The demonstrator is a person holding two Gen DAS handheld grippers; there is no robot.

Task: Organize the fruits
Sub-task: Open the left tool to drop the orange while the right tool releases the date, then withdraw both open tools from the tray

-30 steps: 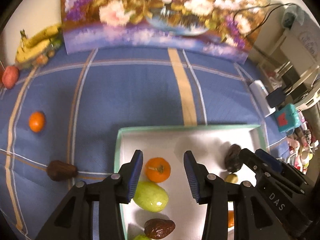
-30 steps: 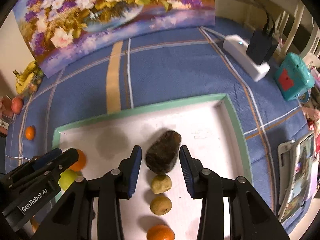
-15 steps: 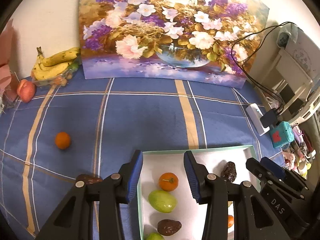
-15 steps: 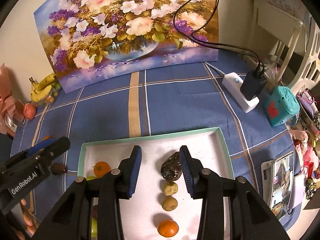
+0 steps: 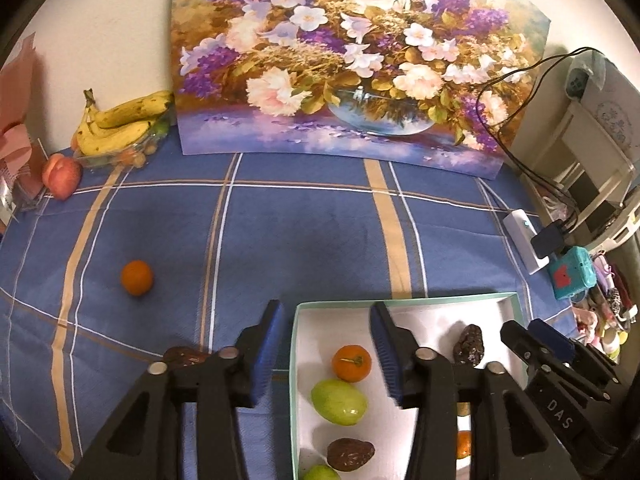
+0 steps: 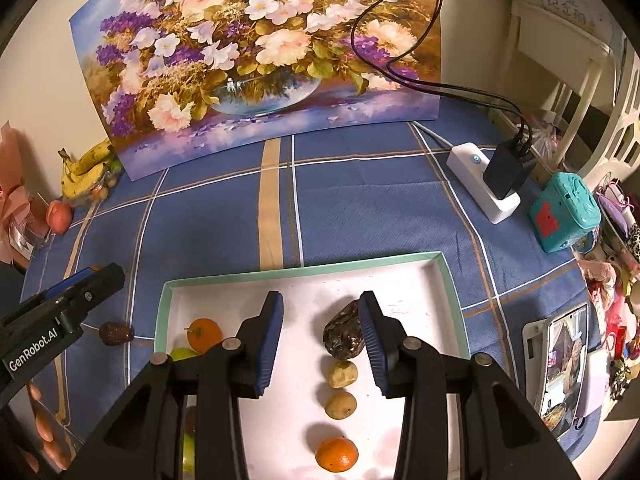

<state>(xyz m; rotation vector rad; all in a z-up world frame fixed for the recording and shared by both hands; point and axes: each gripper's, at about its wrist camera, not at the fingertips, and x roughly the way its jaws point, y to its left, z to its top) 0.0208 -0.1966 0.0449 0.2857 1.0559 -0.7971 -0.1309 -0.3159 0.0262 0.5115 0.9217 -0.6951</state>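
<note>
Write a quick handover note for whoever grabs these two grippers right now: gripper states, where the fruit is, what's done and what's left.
Left gripper: jaws opening, nothing between them, raised over the tray's left edge.
Right gripper: open, empty, above the tray.
In the tray, left column: orange, green fruit, brown date. Right column: dark date, two small yellowish fruits, another orange.
Left to do, probably: the loose orange and the brown date lie on the blue tablecloth, left of the tray.
Bananas and peach sit by the wall.
</note>
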